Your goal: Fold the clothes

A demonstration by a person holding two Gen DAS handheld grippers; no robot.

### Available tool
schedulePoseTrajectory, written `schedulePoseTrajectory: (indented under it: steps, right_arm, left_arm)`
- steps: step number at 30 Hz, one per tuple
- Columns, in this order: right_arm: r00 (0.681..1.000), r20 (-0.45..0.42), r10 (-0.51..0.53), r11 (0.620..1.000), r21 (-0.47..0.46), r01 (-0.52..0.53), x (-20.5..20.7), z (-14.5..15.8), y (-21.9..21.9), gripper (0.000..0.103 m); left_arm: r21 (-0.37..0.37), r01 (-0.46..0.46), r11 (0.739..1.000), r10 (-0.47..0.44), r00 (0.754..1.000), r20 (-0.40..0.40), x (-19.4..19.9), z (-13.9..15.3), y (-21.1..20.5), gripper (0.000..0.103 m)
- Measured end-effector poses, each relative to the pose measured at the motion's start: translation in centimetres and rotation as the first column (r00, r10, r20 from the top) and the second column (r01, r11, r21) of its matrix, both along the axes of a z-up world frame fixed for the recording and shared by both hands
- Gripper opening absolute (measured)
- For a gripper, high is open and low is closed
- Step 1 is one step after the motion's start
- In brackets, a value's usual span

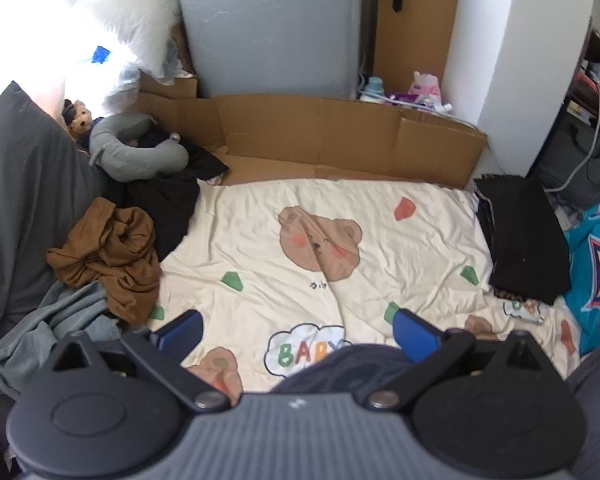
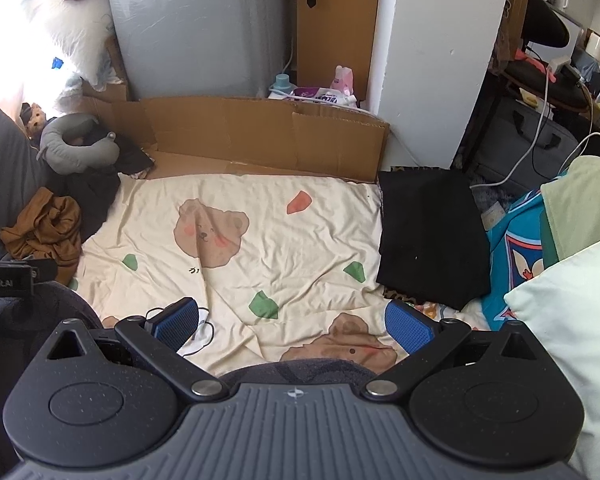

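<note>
Both grippers hang low over the near edge of a cream bedsheet (image 1: 260, 256) printed with bears and the word "BABY", each pointing forward across the bed toward a cardboard sheet (image 1: 320, 136) propped at the far side. In the left wrist view the left gripper (image 1: 298, 332) fills the bottom of the frame, level, its blue-padded fingers (image 1: 414, 334) spread wide with nothing between them but sheet and a dark blue fabric fold at the lower centre. The right gripper (image 2: 296, 322) sits the same way at the bottom of its own view, level, jaws wide and empty, blue pads (image 2: 406, 326) just above the sheet; at the left edge of that frame a black piece of the other gripper's body shows. The clothes lie to the sides. At the left of the frame a crumpled brown garment (image 1: 108, 260) is heaped at the edge of the sheet, with a grey-blue garment (image 1: 56, 328) below it and a dark garment (image 1: 168, 200) above it, next to a grey neck pillow (image 1: 136, 152). At the right edge of the sheet a black garment (image 2: 428, 236) lies flat and folded, on top of a leopard-print piece that peeks out at its lower edge. Both grippers are well apart from all of these clothes.
</note>
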State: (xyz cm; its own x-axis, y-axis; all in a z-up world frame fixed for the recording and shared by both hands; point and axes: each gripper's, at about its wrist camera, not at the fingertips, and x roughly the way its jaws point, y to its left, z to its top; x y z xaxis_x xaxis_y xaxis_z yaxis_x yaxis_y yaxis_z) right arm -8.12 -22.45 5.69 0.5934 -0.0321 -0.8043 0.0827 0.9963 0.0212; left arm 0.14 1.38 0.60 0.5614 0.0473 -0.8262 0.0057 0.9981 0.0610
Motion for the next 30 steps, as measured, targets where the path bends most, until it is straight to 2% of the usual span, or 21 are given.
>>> schedulePoseTrajectory:
  steps: [7,17,21,26,30]
  right_arm:
    - [1.000,0.021,-0.001,1.000,0.012,0.000,0.1,1.2,0.0,0.102]
    - [0.997,0.075,0.000,0.999,0.050,-0.004,0.2,2.8,0.7,0.102]
    - [0.993,0.118,-0.014,0.998,0.059,0.008,0.2,2.7,0.7,0.102]
    - [0.982,0.182,-0.055,0.995,0.087,0.040,0.4,2.4,0.3,0.102]
    - [0.974,0.217,-0.071,0.993,0.106,0.049,0.8,1.7,0.1,0.102]
  left_arm:
    - [0.004,-0.017,1.000,0.016,0.999,0.040,0.0,1.9,1.4,0.102]
    - [0.010,-0.086,0.996,0.084,0.992,0.091,-0.4,4.3,5.5,0.102]
    - [0.047,-0.141,0.989,0.136,0.986,0.101,-0.4,4.3,7.3,0.102]
    - [-0.005,-0.199,0.980,0.199,0.976,0.091,0.3,3.5,9.9,0.099]
    - [0.021,-0.204,0.979,0.200,0.972,0.121,0.7,3.0,11.4,0.099]
